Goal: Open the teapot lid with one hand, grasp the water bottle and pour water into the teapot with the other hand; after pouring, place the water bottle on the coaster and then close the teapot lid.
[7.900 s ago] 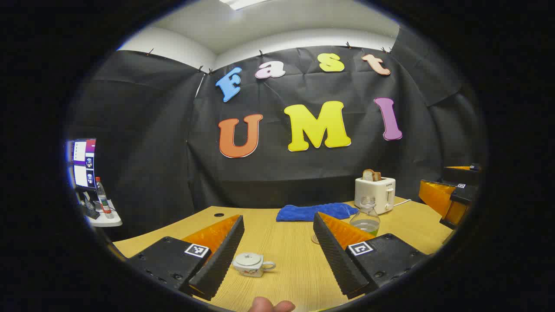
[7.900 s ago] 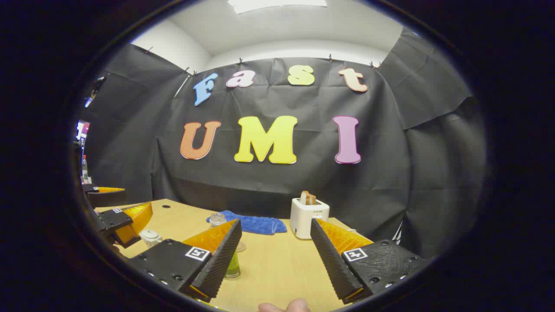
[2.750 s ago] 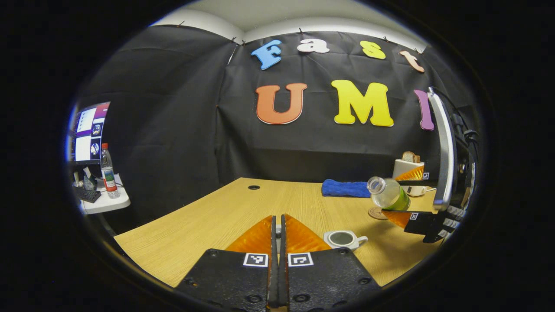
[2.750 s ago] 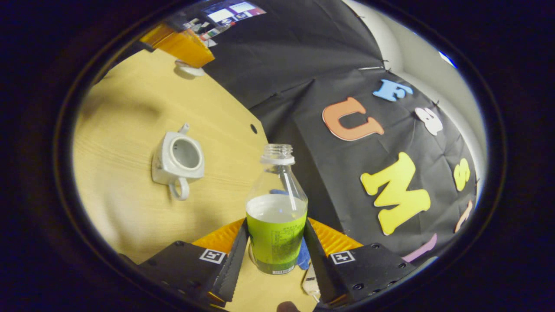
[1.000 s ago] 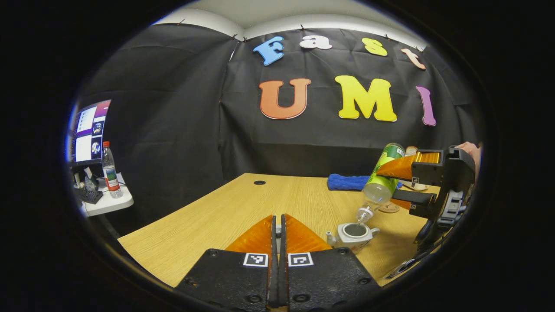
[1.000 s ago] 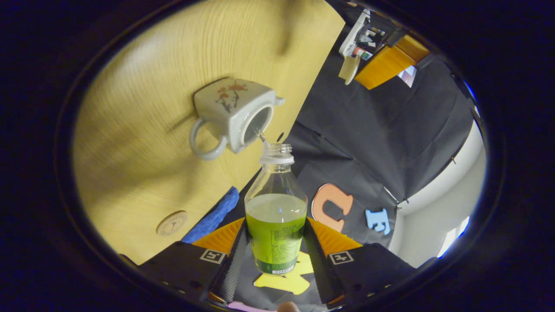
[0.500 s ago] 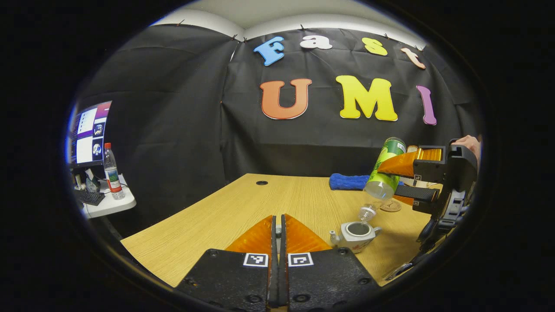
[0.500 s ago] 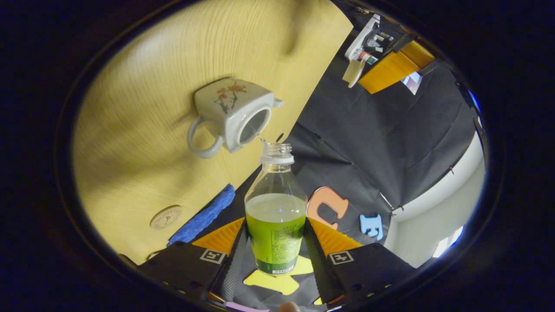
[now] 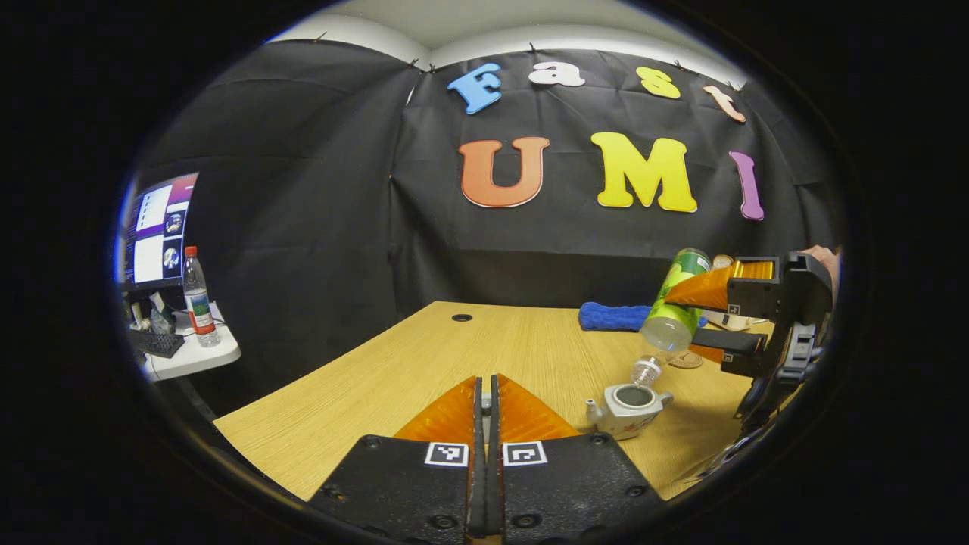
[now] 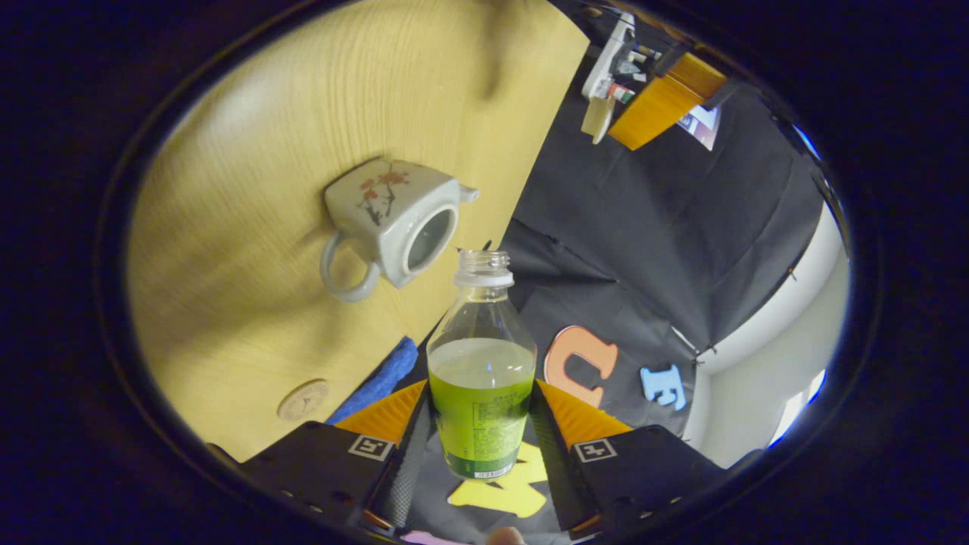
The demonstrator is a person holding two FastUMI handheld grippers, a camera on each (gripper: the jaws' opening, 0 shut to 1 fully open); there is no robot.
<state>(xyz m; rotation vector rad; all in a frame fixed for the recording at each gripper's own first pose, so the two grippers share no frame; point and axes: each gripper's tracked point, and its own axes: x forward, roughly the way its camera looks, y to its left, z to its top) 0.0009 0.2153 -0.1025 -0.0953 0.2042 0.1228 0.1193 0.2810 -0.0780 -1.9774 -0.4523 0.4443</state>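
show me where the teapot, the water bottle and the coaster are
teapot (image 10: pixel 382 208), right gripper view, on its painted side wall
water bottle (image 10: pixel 482 393), right gripper view, on its green label
coaster (image 10: pixel 303 400), right gripper view, on its round top face

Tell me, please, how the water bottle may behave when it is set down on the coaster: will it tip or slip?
The water bottle is open and partly filled, so it could spill if tipped. Its thin clear wall probably flexes under the right gripper jaws. The coaster looks small, so careless placing might leave the bottle unsteady.
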